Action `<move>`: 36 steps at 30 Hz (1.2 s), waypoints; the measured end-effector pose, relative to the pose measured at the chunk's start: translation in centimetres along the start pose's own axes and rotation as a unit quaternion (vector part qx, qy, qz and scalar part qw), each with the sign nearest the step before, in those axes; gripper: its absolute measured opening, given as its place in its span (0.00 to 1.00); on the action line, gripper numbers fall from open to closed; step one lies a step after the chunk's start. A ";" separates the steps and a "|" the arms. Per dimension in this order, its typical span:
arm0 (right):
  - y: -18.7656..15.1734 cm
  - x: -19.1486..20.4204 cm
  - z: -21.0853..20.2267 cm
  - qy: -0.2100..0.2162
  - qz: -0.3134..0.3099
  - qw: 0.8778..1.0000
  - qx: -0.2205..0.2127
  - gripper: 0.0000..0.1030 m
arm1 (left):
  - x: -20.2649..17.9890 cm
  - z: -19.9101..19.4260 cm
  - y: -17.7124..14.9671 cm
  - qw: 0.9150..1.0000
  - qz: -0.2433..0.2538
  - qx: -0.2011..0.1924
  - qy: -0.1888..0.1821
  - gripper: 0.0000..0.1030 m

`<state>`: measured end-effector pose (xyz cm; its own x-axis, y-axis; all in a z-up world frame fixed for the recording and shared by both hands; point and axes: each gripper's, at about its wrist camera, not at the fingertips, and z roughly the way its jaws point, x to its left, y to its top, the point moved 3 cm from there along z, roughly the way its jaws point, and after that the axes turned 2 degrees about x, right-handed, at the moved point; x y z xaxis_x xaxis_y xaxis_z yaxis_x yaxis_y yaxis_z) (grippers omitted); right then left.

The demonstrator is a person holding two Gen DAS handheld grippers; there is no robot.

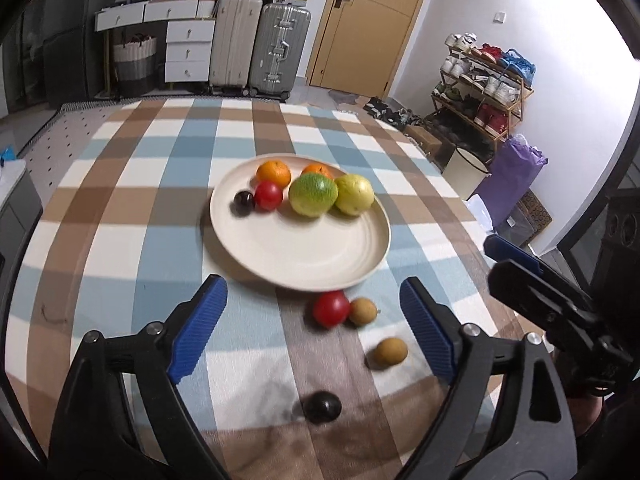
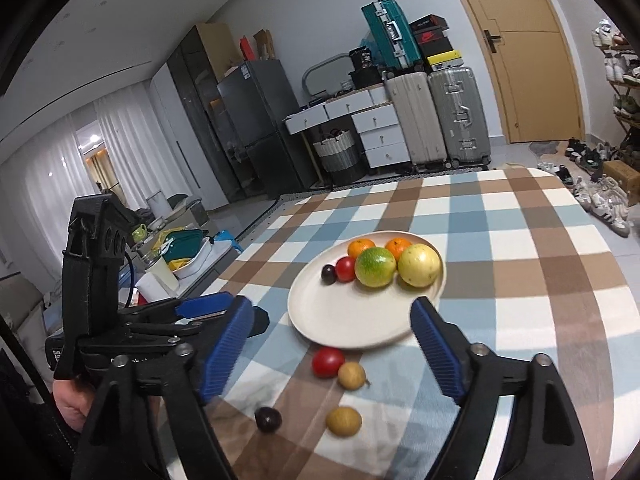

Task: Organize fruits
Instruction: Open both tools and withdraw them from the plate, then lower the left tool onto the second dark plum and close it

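With most of the fruit gathered on the far half of the cream plate (image 1: 296, 248), seen from the left wrist: two oranges (image 1: 273, 173), a red tomato (image 1: 268, 195), a dark plum (image 1: 244, 202), a green citrus (image 1: 313, 194) and a yellow one (image 1: 354, 194), packed touching or nearly so, probably to leave the near half bare for the rest. Left on the checked tablecloth (image 1: 120, 184): a second red tomato (image 1: 331, 309) just under the plate's near rim, a tan longan (image 1: 363, 311) touching it on the right, another longan (image 1: 391, 353) nearer, a dark plum (image 1: 321, 407) nearest of all. Left gripper (image 1: 314, 326) spread wide and empty, hovering with all four strays between its blue pads (image 1: 198, 330). Ample bare cloth left of the plate; right gripper's body crowding the right edge.

From the right wrist: right gripper (image 2: 334, 354) also wide apart, holding nothing, its right pad (image 2: 438, 354) overlapping the plate rim (image 2: 304, 320) in view. Same four strays lying between the pads: tomato (image 2: 328, 362), longan (image 2: 351, 375), second longan (image 2: 343, 421), plum (image 2: 268, 419). Left gripper (image 2: 208, 312) close on the left, likely the tightest spot for any reach. Table's far and right edges well away from the plate.
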<state>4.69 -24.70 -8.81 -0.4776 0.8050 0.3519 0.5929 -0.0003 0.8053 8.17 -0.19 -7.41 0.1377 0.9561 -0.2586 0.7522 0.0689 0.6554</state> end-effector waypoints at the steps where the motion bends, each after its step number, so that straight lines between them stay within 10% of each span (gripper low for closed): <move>1: -0.2 0.0 -0.2 -0.002 0.001 1.000 0.000 0.82 | 0.1 0.0 -0.4 1.000 0.000 0.001 0.004 0.85; 7: -2.1 0.1 -1.0 -0.010 0.002 1.000 0.006 0.83 | 0.8 -0.2 -2.4 1.000 -0.008 0.004 0.021 0.99; 36: -7.1 -1.1 -0.9 -0.029 0.028 0.999 0.034 0.85 | 0.7 2.9 -7.8 0.997 0.012 0.065 0.031 0.98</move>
<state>0.39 -26.08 -14.49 -0.4050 0.8383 0.3649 0.6613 -0.0070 0.7500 4.23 -0.85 -14.75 0.1199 0.9729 -0.1979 0.8265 0.0126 0.5628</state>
